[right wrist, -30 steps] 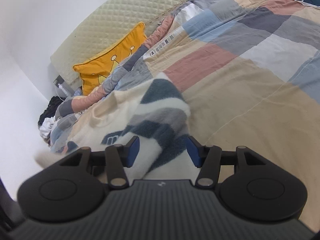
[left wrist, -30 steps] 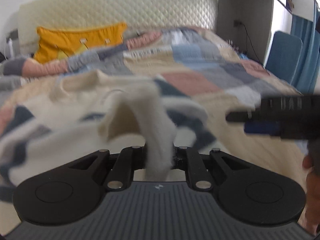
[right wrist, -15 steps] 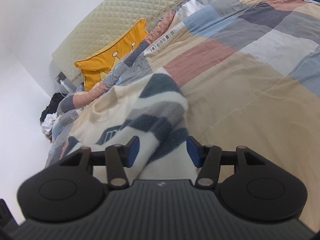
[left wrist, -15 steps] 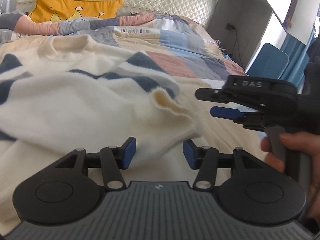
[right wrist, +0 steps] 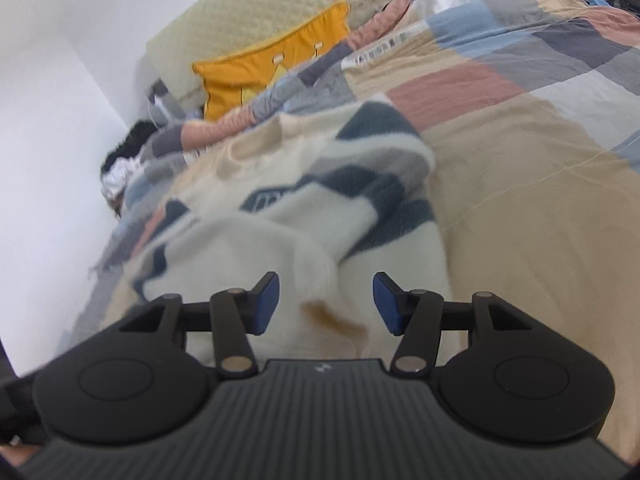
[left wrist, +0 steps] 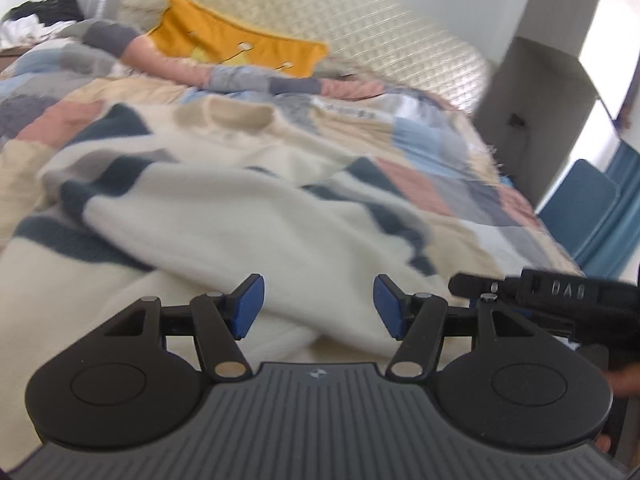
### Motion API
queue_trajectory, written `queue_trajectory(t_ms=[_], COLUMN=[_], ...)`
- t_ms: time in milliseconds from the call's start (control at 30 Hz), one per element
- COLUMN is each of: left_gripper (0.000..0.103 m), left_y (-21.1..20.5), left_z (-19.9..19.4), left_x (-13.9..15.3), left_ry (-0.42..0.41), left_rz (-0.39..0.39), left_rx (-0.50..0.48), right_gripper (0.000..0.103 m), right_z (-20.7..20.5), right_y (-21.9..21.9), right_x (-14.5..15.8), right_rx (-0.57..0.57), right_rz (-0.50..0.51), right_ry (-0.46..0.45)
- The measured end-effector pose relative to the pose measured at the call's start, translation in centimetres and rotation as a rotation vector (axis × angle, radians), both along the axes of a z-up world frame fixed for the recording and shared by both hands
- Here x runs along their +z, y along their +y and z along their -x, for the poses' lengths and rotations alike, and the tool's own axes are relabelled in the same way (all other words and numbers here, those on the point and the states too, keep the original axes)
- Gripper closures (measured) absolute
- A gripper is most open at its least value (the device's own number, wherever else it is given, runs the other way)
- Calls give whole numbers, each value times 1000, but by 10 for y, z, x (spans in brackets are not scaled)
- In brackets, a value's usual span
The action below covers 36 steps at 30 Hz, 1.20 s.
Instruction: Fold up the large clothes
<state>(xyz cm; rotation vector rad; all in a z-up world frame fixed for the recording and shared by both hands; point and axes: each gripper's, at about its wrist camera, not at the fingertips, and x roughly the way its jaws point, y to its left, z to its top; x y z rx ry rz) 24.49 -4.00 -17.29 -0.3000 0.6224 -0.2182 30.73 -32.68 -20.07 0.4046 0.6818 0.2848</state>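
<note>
The cream sweater (left wrist: 224, 216) with dark blue and grey bands lies spread across the near half of the bed (right wrist: 520, 208), its neckline toward the yellow pillow (left wrist: 240, 46) at the far end. The left claw (left wrist: 318, 306) is opening, its blue pads clear of the knit, with sweater fabric lying below the gap rather than pinched. The right claw (right wrist: 326, 302) stands about half open over a bunched fold, gripping nothing.

Risks, as I judge them: the loose knit is thick and rumpled, so a pinch could catch two layers and drag the fold askew; the sleeve laid over the body could slide back off; and the two claws sit near each other at the right edge, so they could collide.

The right claw's body reads "DAS" (left wrist: 568, 290) in the left wrist view. A printed strip on the quilt (right wrist: 378, 50) is too blurred to read.
</note>
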Motion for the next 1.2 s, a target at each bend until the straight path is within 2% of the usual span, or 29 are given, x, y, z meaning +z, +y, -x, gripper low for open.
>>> queue_trajectory(t_ms=[100,200,233,300,400,567,667,833,967,1100,1200], left_gripper=[37,37,37,37,37,37,37,37,37,37,37], left_y=[5,8,9,10,8,9,8,7,5,6,10], left_z=[-7,-14,-16,-20,-18,-17,-16,-16,-16,-16,-13], left_x=[-10,-21,-25,-35,-41,-40,-39,-40,-40,-41,-39], left_ry=[41,90,114,150,146,154,157,154,153,153,154], left_rz=[-17,-31,-31,-51,-78,-68,-67,-76,-82,-76,-53], left_rx=[36,71,77,84,80,86,88,89,88,89,98], right_gripper=[48,51,66,86,92,94,95,94,94,92,92], right_z=[-9,-16,-18,-19,-15,-2,4,-3,-16,-19,-12], right_y=[9,12,12,13,17,11,3,-2,-5,-2,-9], right_x=[-13,-24,-27,-30,-26,-7,0,-13,-36,-42,-42], right_rx=[2,6,9,21,21,8,-13,-83,-101,-97,-101], right_rz=[42,26,5,-32,-14,-39,-60,24,4,12,-43], right_ry=[37,64,76,94,69,-24,-37,45,142,153,186])
